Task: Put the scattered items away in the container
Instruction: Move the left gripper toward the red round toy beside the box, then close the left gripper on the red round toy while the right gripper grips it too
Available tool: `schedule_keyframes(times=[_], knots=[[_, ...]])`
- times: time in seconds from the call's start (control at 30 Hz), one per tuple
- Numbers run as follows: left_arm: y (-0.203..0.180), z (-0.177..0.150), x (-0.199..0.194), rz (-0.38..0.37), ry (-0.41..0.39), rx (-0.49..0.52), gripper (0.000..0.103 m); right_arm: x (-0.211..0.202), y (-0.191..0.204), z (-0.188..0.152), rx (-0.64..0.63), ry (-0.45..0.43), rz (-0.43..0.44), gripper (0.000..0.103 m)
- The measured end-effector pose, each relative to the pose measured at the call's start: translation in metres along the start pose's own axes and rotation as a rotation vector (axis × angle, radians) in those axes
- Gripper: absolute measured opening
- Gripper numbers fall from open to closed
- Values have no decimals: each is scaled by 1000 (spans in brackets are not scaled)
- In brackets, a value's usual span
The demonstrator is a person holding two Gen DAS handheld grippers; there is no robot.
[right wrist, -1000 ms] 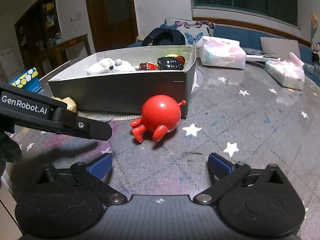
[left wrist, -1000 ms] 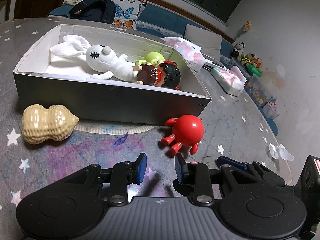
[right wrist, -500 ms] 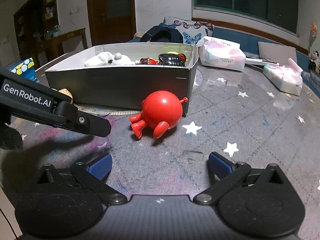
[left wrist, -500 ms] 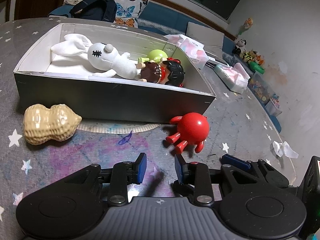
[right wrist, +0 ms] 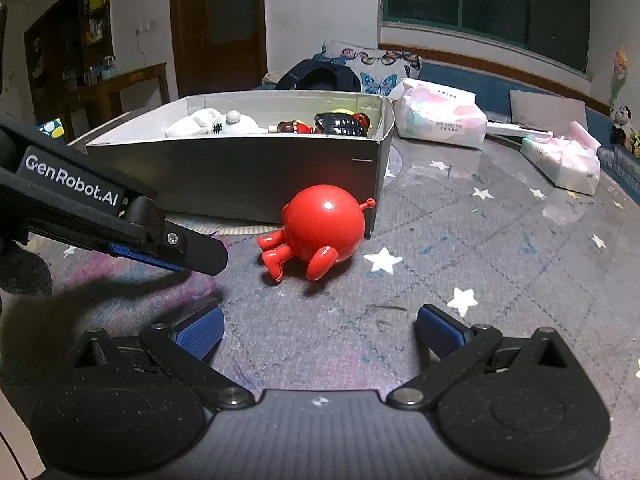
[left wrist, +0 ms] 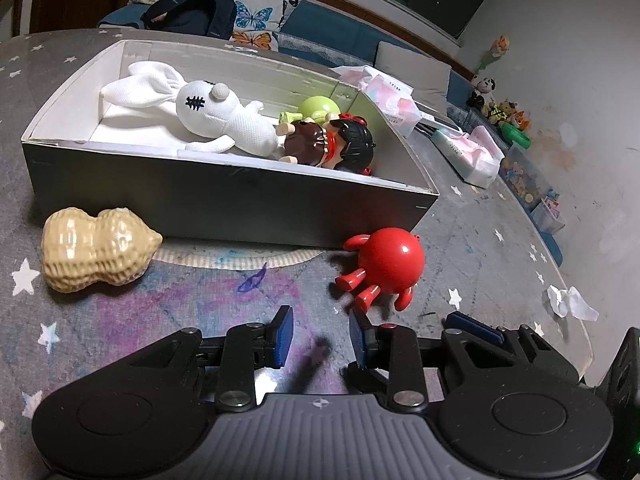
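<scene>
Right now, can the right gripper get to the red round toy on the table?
Probably yes. The right gripper is open and empty, and the red toy lies straight ahead on bare table, beside the box. The left gripper sits off to the side.

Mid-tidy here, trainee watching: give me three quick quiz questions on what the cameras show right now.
1. True or false: the peanut toy already lies inside the box.
2. Which toy lies nearest the right gripper? A) white rabbit B) red round toy C) peanut toy
3. How many toys still lie on the table outside the box?

Key: 1 false. 2 B, the red round toy. 3 two.
</scene>
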State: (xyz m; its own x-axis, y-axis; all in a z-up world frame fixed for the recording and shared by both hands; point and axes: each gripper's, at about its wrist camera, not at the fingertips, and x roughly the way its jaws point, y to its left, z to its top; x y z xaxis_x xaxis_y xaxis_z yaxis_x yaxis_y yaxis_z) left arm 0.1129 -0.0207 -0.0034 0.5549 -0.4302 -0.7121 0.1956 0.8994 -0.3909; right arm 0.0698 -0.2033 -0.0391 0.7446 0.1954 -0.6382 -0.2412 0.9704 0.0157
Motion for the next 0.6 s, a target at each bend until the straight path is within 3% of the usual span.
schedule_keyframes(times=[0.3, 0.6], knots=[[4, 10, -6, -14, -32, -14, 32, 2, -1, 4, -10, -8, 10, 103], [-3, 20, -6, -77, -44, 9, 32, 6, -7, 17, 11, -21, 30, 103]])
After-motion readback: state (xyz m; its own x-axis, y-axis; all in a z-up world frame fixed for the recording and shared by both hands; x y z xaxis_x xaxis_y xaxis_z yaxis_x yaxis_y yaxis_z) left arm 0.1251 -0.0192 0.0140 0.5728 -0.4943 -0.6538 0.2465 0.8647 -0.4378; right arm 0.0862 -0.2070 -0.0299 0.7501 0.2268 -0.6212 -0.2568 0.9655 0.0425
